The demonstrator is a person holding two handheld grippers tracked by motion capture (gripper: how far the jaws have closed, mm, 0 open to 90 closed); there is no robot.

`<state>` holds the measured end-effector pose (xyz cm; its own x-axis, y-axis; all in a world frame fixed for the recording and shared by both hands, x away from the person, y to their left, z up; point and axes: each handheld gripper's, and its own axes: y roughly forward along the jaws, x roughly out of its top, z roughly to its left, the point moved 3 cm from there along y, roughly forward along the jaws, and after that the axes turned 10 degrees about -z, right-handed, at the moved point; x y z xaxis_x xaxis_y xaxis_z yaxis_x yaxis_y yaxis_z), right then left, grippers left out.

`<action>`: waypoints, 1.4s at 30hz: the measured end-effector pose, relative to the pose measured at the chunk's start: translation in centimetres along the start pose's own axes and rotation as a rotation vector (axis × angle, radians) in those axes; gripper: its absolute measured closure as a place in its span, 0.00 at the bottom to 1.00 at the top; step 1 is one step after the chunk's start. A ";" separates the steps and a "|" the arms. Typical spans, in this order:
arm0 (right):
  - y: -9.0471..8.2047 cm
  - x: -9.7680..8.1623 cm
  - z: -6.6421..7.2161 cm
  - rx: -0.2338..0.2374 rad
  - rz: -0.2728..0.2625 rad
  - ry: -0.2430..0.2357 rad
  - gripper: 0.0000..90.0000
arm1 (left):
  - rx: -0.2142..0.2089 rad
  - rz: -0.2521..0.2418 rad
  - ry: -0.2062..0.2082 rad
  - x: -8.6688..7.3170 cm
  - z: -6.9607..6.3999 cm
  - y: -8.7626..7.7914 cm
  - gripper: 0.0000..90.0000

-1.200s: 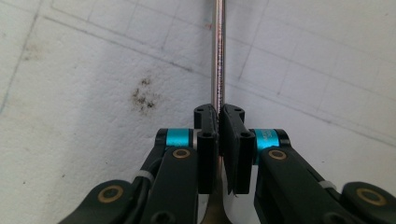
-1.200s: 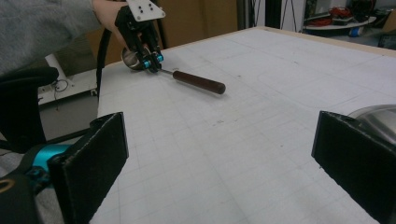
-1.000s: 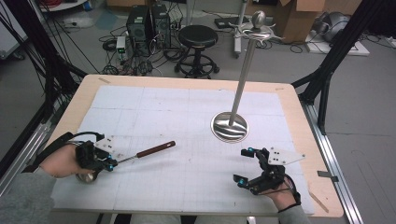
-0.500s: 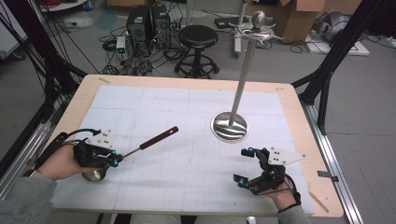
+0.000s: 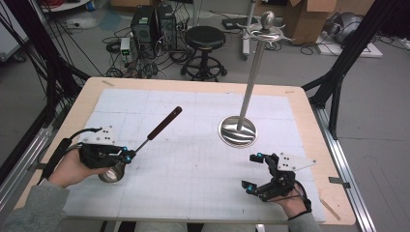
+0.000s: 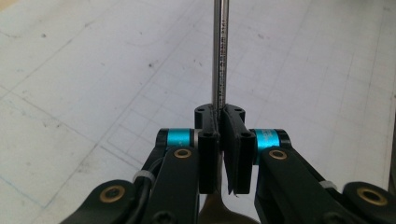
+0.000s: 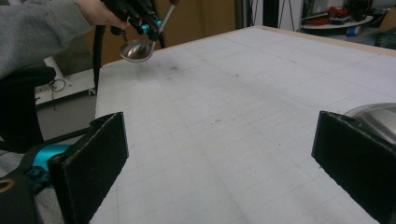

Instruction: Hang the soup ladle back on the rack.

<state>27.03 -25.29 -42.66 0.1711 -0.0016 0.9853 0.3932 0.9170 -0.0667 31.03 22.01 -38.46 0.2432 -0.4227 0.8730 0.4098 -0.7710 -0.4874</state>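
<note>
Item 1: ladle, metal bowl, thin steel shank, dark wooden handle. Location: lifted clear of the tabletop at about 8 o'clock, bowl hanging low beside the hand, handle slanting up toward 1 o'clock.

Item 2: left tongs. State: pinched tight on the ladle's shank, close above the bowl; the left gripper view shows the shank running straight out between the pressed pads.

Item 3: right tongs. State: spread wide, nothing between them, resting low at about 5 o'clock; its two black pads stand well apart.

Item 4: hanging stand, round steel base at about 3 o'clock, tall pole, hooked arms at the top.

Item 5: white gridded mat covering the tabletop.

Handling note, as judged: the step appears to be carrying the ladle toward the stand. The grip sits far from the handle end, so the long handle will swing easily; move slowly, keep the wrist steady, and raise the handle end to hook height before approaching. The free tongs could steady the base or guide the handle. Avoid knocking the pole, which looks easy to tip.
</note>
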 end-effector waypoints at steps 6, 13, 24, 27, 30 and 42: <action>0.0 0.0 -0.1 -0.001 -0.006 -0.007 0.03 | 0.010 -0.041 -0.025 0.3 0.1 0.2 0.94; 0.0 0.0 0.0 -0.001 -0.003 -0.004 0.03 | 0.034 -0.107 -0.076 0.9 0.3 0.2 0.94; -0.2 0.1 -0.1 -0.009 -0.003 -0.011 0.03 | 0.084 -0.237 -0.110 2.9 -0.1 0.1 0.94; -0.2 0.1 -0.1 -0.009 -0.004 -0.011 0.03 | 0.074 -0.263 -0.113 3.7 -0.6 0.8 0.94; -0.3 0.1 0.0 -0.004 -0.005 -0.006 0.03 | 0.086 -0.272 -0.093 4.5 -1.0 2.1 0.94; -0.3 0.3 0.2 0.002 -0.009 -0.014 0.03 | 0.086 -0.384 -0.072 6.8 -2.3 5.4 0.94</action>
<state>26.80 -25.52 -42.35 0.1549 -0.0042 0.9879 0.3930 0.9177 -0.0577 32.87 13.92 -35.15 0.1180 -0.0750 0.9902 0.5539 -0.8226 -0.1283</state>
